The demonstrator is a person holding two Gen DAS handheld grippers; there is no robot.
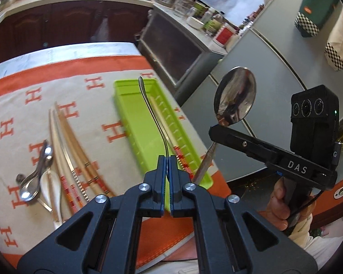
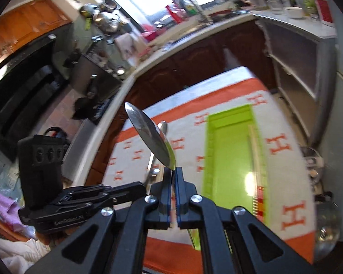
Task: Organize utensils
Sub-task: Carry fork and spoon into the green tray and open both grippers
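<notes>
- Jaws of the left gripper (image 1: 167, 159) clenched on the handle of a slim steel spoon (image 1: 152, 114), seen edge-on from the left wrist: a thin curved line rising from the pads, tip hovering above the far end of the green tray (image 1: 135, 123).
- Jaws of the right gripper (image 2: 173, 171) clamped on a large steel spoon (image 2: 152, 140); grip sits at the neck just below the bowl. Bowl points up and away, tilted, mirror-bright. In the left wrist view the same spoon (image 1: 235, 96) shows its broad oval bowl above the fingers and its handle sticking out below them, toward the tray's near corner.
- Both spoons held in the air, clear of the cloth.
- Green tray: long, narrow, lime plastic with ribbed inner wall along its right side. One pale chopstick (image 1: 169, 134) with a red-and-yellow banded end lies lengthwise inside, against that ribbed side.
- Tablecloth (image 1: 84, 118): cream with orange H pattern and orange border; tray rests on it near the right edge.
- Left of the tray, well apart: loose chopsticks (image 1: 66, 141), pale, banded ends toward the camera, lying roughly parallel.
- Beside them, further left: two small steel spoons (image 1: 37, 171) overlapping, and a white ceramic spoon (image 1: 50, 183) touching the chopsticks.
- Right hand (image 1: 279, 205) grips the right gripper's handle.
- Frames motion-blurred; fine detail on the banding unclear.
</notes>
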